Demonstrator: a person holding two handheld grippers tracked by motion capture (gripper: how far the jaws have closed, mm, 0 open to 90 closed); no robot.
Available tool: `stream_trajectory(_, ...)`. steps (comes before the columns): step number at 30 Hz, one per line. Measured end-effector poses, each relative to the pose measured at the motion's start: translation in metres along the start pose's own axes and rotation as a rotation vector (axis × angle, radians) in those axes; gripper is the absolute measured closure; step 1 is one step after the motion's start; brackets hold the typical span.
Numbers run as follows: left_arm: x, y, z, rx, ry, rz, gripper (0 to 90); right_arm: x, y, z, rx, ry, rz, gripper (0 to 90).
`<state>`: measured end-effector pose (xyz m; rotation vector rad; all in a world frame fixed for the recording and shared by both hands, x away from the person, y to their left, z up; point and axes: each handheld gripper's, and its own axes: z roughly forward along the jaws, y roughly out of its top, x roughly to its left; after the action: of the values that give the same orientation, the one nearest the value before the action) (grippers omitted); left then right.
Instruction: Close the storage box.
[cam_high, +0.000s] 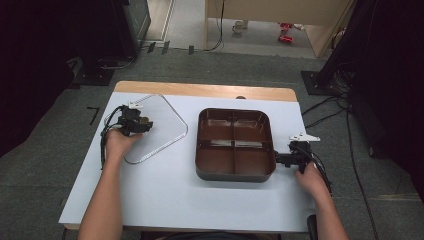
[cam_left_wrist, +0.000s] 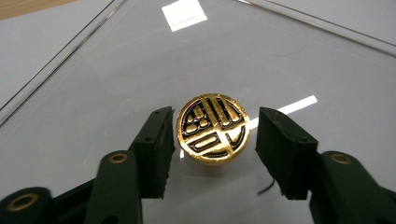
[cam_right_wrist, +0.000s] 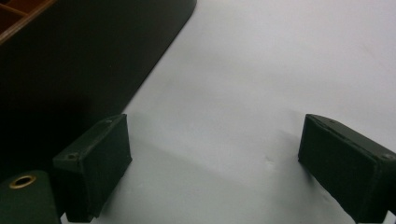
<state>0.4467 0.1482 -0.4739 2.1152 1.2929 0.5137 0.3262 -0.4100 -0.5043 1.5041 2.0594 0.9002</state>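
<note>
Left hand-held gripper (cam_left_wrist: 212, 140): jaws apart, set either side of the gold-and-black round knob (cam_left_wrist: 212, 128) at the centre of the clear glass lid (cam_left_wrist: 116, 74). Knob sits between the jaws; the left jaw looks just short of its rim, the right jaw a clear gap away, though contact on the left is hard to judge. Lid lies flat on the white tabletop (cam_high: 165, 195), left of the tray.

Right hand-held gripper (cam_right_wrist: 212, 172): jaws wide apart, nothing between them, low over bare tabletop just beside the tray's outer wall.

Brown four-compartment tray (cam_high: 235, 172): sits centre-right on the tabletop; in the high view all four sections appear empty.
</note>
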Motion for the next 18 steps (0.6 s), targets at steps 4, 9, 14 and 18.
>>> stream_trajectory(4, 0.0031, -0.0023, 0.0003, -0.016, -0.003, -0.019, 54.7, 0.0, 0.0, 0.0, 0.0, 0.0, 0.0, 8.8)
stream_trajectory(9, 0.0021, -0.003, 0.0003, -0.024, -0.007, -0.014, 58.3, 0.0, 0.0, 0.0, 0.0, 0.0, 0.0, 8.8)
stream_trajectory(14, 0.0038, -0.0034, -0.0003, -0.03, -0.018, -0.013, 58.9, 0.0, 0.0, 0.0, 0.0, 0.0, 0.0, 8.8)
stream_trajectory(18, 0.0025, -0.0024, -0.0009, -0.026, -0.009, -0.009, 59.1, 0.0, 0.0, 0.0, 0.0, 0.0, 0.001, 8.8)
